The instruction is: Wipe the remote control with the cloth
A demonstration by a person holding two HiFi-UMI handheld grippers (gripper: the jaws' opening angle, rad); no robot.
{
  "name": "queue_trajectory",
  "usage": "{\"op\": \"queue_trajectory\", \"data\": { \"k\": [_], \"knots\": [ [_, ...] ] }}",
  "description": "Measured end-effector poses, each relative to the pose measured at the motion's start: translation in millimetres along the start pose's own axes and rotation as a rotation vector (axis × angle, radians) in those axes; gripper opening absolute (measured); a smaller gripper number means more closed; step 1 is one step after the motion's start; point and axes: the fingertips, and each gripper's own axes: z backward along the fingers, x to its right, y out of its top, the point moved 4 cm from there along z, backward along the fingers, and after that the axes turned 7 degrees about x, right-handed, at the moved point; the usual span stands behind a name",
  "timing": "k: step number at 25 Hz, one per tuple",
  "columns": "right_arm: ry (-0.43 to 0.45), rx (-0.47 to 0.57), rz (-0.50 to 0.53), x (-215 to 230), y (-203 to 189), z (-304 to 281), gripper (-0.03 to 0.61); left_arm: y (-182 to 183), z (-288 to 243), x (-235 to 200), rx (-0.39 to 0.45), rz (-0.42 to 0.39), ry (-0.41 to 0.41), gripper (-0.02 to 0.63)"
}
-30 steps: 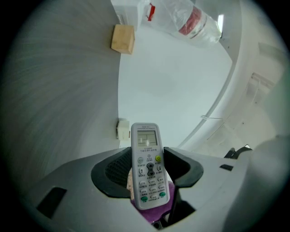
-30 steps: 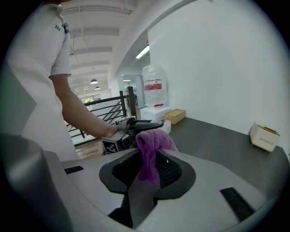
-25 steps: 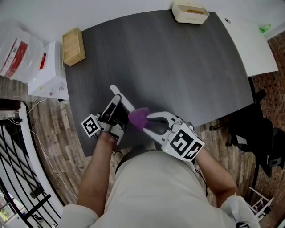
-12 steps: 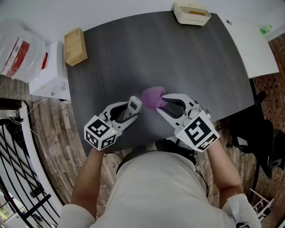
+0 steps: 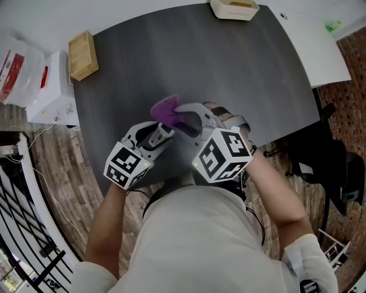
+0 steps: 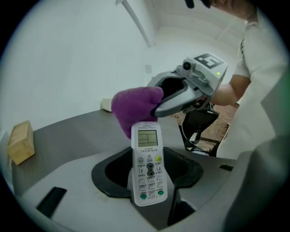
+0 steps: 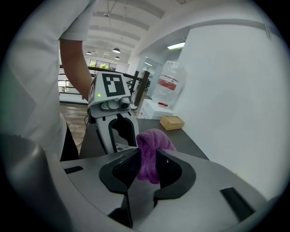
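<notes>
In the head view, the person held both tools low over the near edge of the dark table, close to the body. The left gripper pointed toward the right gripper, whose tip carried a purple cloth. The two met above the tabletop rather than on it, which likely kept every side of the work free for wiping. From above, the left gripper's own body covered most of what it held. A cream tray stood at the table's far edge with something orange-brown in it, perhaps a small object, too small to name. A wooden box sat at the far left corner, showing nothing inside.

In the left gripper view, the jaws were clamped on the lower half of a white remote control. It stood upright with its screen and buttons facing the camera. That hold left the upper half exposed, and the cloth sat right at that top end, behind the screen.

In the right gripper view, the jaws were pinched on a bunched fold of the cloth. The cloth rose between the pads and bulged out ahead of them, giving a soft face to rub with. The left gripper stood just beyond it.
</notes>
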Motion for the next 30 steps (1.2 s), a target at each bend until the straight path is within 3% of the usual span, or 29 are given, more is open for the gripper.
{"op": "queue_trajectory", "data": {
  "k": [4, 9, 12, 14, 17, 20, 26, 30],
  "knots": [
    [-0.008, 0.007, -0.029, -3, -1, 5, 0.106, -3, 1, -10, 0.005, 0.043, 0.06, 0.216],
    [0.012, 0.033, -0.081, -14, -1, 13, 0.106, -8, 8, -35, 0.045, 0.173, 0.175, 0.216],
    [0.047, 0.057, -0.132, -26, 1, 17, 0.106, -5, 15, -51, 0.143, 0.333, 0.222, 0.216],
    [0.037, 0.075, -0.202, -29, 1, 18, 0.106, 0, 24, -64, 0.265, 0.482, 0.232, 0.216],
    [-0.02, 0.121, -0.43, -24, -10, 18, 0.106, 10, 40, -80, 0.485, 0.685, 0.239, 0.217],
    [-0.062, 0.156, -0.738, -20, -34, 15, 0.106, 23, 51, -87, 0.647, 0.784, 0.237, 0.217],
    [0.036, 0.222, -1.318, -35, -67, -9, 0.106, 62, 48, -71, 0.772, 0.689, 0.186, 0.217],
    [0.132, 0.348, -1.641, -39, -64, -26, 0.106, 78, 32, -51, 0.737, 0.564, 0.141, 0.218]
  ]
}}
